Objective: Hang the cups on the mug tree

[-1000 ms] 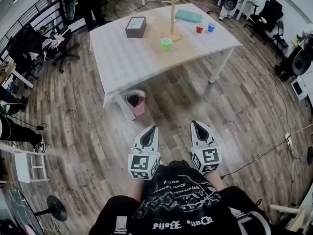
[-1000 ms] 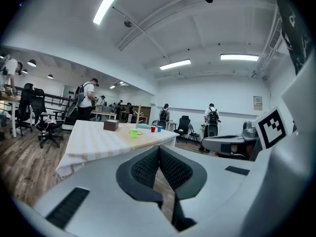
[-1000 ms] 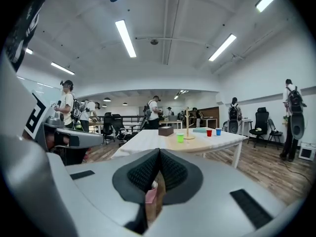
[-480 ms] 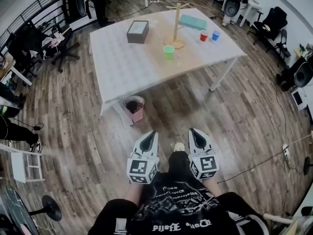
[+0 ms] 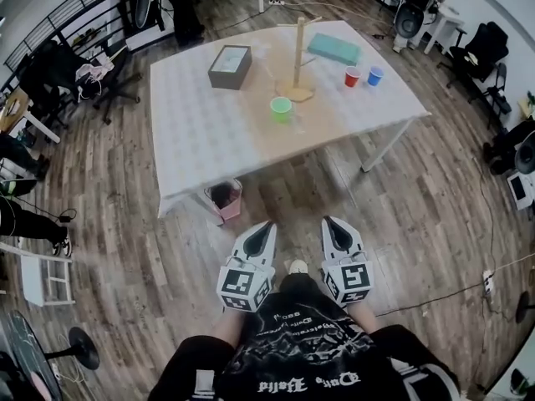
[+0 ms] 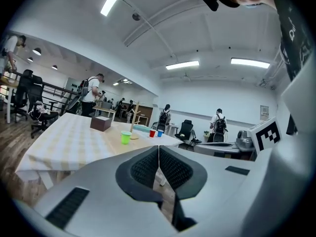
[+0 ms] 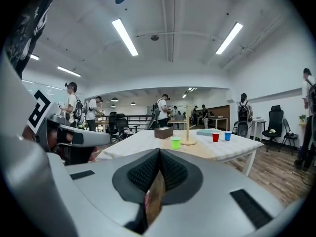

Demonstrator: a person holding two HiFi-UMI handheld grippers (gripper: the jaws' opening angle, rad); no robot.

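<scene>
I am nearer the table [image 5: 201, 140] than a second ago, left gripper [image 5: 262, 230] and right gripper [image 5: 333, 227] both pressed together and empty, while the green cup [image 5: 282, 109], red cup [image 5: 353, 77] and blue cup [image 5: 375, 75] stand unhung by the mug tree [image 5: 297, 53], beyond my reach.

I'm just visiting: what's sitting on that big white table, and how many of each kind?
Cups: 3, namely green cup, red cup, blue cup
Mug tree: 1
Boxes: 2, namely dark box, flat teal box
Total: 6 things on the table
</scene>
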